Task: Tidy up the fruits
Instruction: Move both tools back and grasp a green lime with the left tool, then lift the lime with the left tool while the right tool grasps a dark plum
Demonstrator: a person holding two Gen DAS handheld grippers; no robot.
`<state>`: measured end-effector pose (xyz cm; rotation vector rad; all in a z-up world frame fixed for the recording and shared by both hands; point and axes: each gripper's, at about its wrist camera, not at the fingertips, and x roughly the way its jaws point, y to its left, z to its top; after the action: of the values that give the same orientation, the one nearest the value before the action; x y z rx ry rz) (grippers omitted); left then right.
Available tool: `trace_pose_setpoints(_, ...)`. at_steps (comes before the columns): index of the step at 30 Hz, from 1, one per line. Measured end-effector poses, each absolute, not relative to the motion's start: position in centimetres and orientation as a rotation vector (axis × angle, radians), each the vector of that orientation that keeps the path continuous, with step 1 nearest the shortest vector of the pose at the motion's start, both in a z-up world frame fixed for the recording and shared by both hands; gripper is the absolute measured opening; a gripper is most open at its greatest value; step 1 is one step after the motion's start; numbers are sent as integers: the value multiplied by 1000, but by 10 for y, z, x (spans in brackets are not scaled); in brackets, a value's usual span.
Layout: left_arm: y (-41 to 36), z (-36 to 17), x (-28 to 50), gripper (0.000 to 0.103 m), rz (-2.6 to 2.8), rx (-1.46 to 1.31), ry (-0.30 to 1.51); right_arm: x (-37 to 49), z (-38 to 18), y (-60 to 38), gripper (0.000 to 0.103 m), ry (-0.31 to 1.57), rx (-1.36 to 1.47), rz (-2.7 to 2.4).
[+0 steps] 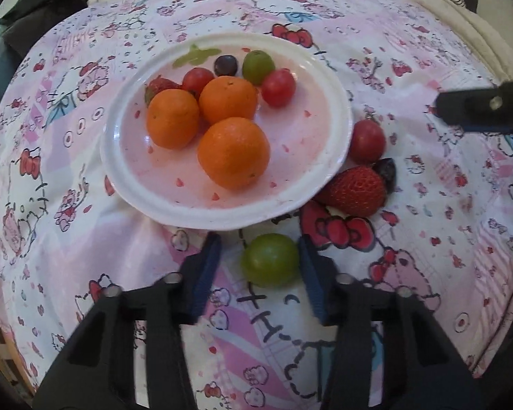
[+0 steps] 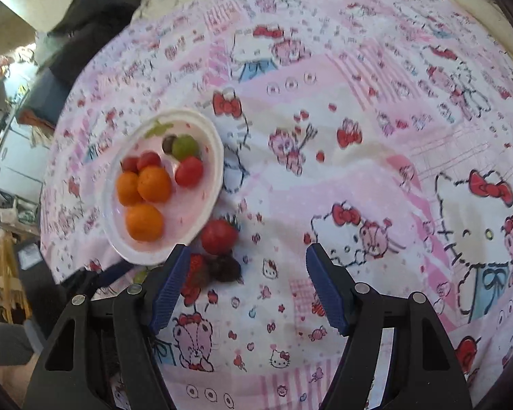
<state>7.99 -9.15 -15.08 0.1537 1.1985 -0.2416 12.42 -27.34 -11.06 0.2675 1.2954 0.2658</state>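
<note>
Your left hand-held gripper (image 1: pixel 260 256) is spread, with the loose green grape (image 1: pixel 270 259) between its fingers, nearer the right one; whether a pad touches it you cannot tell. The grape is close to round and sits on the patterned cloth (image 1: pixel 68 239) covering the bench, just below the plate's near rim. To its upper right, a strawberry (image 1: pixel 354 191) lies on its side with its long axis running left to right, broad end toward a dark grape (image 1: pixel 386 172) that touches it; a red tomato (image 1: pixel 367 140) sits just above, beside the rim. The white plate (image 1: pixel 154 201) holds 3 oranges (image 1: pixel 234 153) clustered at its middle, with 2 tomatoes, 1 strawberry, 1 dark grape and 1 green grape behind them. Your right hand-held gripper (image 2: pixel 248 285) is spread wide over bare cloth, holding nothing.
</note>
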Motion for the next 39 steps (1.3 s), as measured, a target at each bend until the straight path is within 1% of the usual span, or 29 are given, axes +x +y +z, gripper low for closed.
trace_pose_setpoints(2, -93, -148, 78, 28, -251, 153, 1201, 125, -118, -273, 73, 1324, 291, 274)
trace_pose_setpoints(3, -93, -146, 79, 28, -250, 155, 1199, 126, -123, -274, 73, 1346, 323, 285)
trace_pose_setpoints(4, -92, -144, 79, 28, -250, 150, 1198, 126, -128, -275, 70, 1366, 357, 298)
trace_pose_setpoints(5, -90, -143, 79, 28, -252, 138, 1201, 128, -136, -276, 64, 1394, 407, 314)
trace_pose_setpoints(6, -86, -142, 80, 28, -259, 121, 1204, 129, -142, -276, 51, 1421, 442, 324)
trace_pose_setpoints(7, -82, -140, 80, 28, -264, 103, 1205, 130, -150, -276, 42, 1452, 477, 329)
trace_pose_setpoints(9, -77, -133, 79, 28, -253, 83, 1200, 132, -157, -275, 39, 1479, 503, 323)
trace_pose_setpoints(14, -56, -113, 74, 28, -215, 8, 1183, 138, -167, -271, 37, 1502, 529, 308)
trace_pose_setpoints(16, -46, -107, 70, 28, -194, -21, 1184, 140, -173, -271, 31, 1514, 580, 323)
trace_pose_setpoints(20, -34, -95, 68, 28, -164, -6, 1159, 141, -181, -270, 30, 1535, 595, 322)
trace_pose_setpoints(25, -22, -91, 64, 28, -127, -50, 1148, 141, -183, -266, 28, 1525, 572, 328)
trace_pose_setpoints(28, -22, -90, 60, 28, -118, -35, 1144, 139, -176, -262, 26, 1500, 522, 342)
trace_pose_setpoints(31, -21, -87, 56, 28, -112, -37, 1130, 136, -171, -265, 26, 1493, 532, 348)
trace_pose_setpoints(32, -21, -86, 55, 28, -108, -37, 1125, 134, -169, -267, 24, 1486, 528, 347)
trace_pose_setpoints(33, -21, -85, 55, 28, -104, -35, 1117, 133, -165, -269, 16, 1471, 521, 344)
trace_pose_setpoints(34, -20, -84, 54, 28, -100, -34, 1110, 132, -162, -271, 9, 1463, 525, 346)
trace_pose_setpoints(39, -18, -79, 55, 28, -89, -37, 1084, 125, -152, -280, 8, 1444, 542, 332)
